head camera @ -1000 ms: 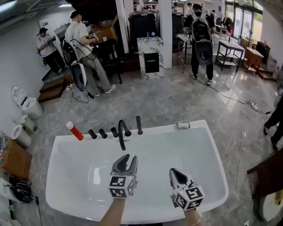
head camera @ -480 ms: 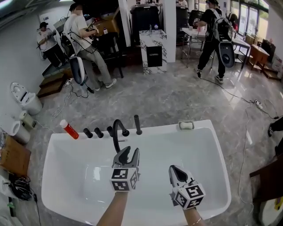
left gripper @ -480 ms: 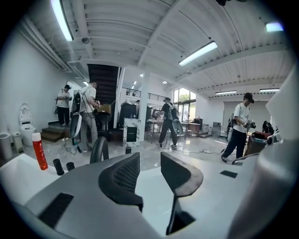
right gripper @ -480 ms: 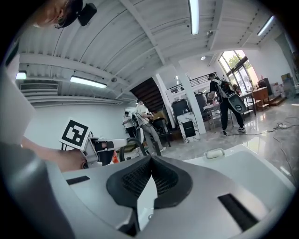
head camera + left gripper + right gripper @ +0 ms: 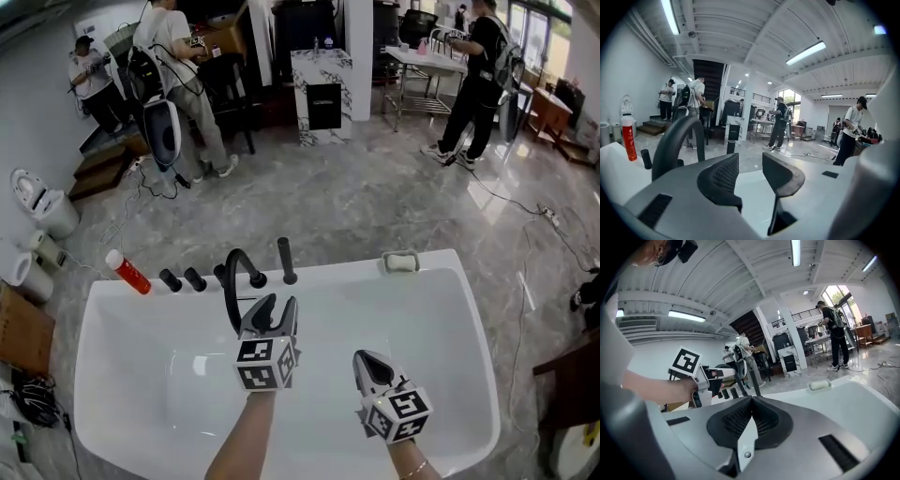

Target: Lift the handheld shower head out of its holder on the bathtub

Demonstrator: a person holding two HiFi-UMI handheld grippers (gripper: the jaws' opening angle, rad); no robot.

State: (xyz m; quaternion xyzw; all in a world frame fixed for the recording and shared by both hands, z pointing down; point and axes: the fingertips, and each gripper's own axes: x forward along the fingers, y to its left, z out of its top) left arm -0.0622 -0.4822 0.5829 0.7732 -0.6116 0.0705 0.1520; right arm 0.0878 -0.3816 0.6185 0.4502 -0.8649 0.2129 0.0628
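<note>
Over the bathtub [image 5: 457, 281], the left gripper [image 5: 278, 306] is opening its empty jaws near the far-rim shower head [image 5: 286, 261], seemingly untouched; right gripper [image 5: 367, 362] closed, empty; open marble floor [image 5: 375, 202] beyond the rim.

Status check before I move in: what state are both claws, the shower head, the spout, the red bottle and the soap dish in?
Left claw: jaws opening, nothing between them.
Right claw: shut, empty.
Handheld shower head: upright in its holder on the bathtub rim, not yet gripped.
Spout: no water visible.
Red bottle: upright on the rim, cap on.
Soap dish: holds a pale bar.
</note>
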